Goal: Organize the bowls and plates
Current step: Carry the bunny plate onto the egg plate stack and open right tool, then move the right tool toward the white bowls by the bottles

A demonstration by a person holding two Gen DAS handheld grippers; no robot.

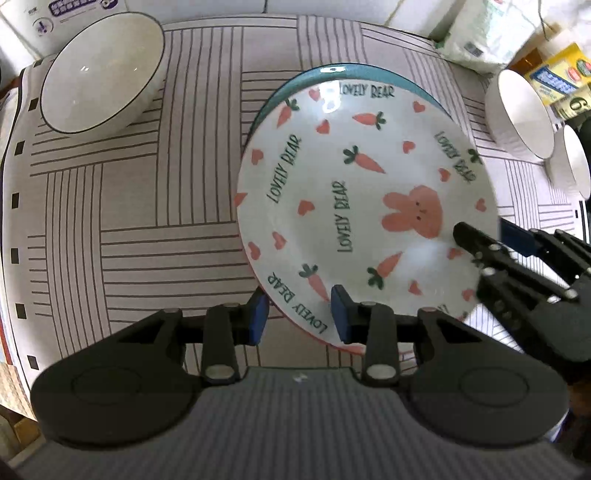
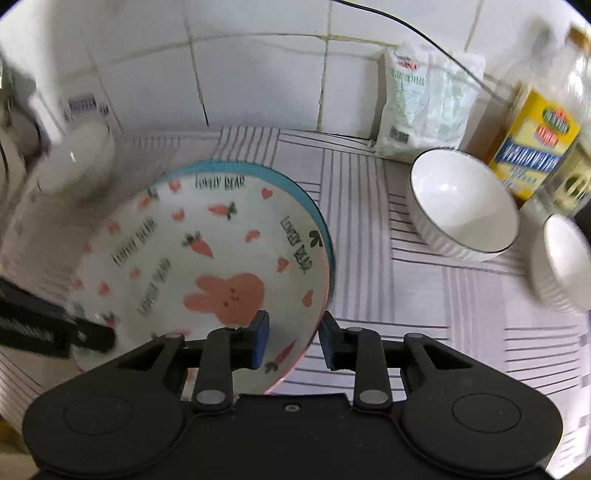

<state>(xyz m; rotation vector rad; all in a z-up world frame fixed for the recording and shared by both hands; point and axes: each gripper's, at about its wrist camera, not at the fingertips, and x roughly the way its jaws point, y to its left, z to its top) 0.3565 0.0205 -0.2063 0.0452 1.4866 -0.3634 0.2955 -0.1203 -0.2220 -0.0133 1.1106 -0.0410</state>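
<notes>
A white "Lovely Bear" plate with carrots and a pink rabbit (image 1: pixel 354 206) lies over a blue-rimmed plate (image 1: pixel 332 72) on the striped cloth; it also shows in the right wrist view (image 2: pixel 192 258) with the blue-rimmed plate (image 2: pixel 295 184). My left gripper (image 1: pixel 298 319) straddles the near rim of the rabbit plate, jaws a plate-edge apart, one finger under it and one over it. My right gripper (image 2: pixel 293 341) straddles the plate's right rim the same way, and it shows in the left wrist view (image 1: pixel 491 240). A white bowl (image 1: pixel 99 74) stands far left. Two white bowls stand at right (image 2: pixel 465 206), (image 2: pixel 565 262).
A white bag (image 2: pixel 424 99) and a yellow-labelled bottle (image 2: pixel 535 144) stand against the tiled wall at back right. A white box with purple print (image 1: pixel 59 22) stands behind the left bowl. The striped cloth (image 1: pixel 147 221) covers the counter.
</notes>
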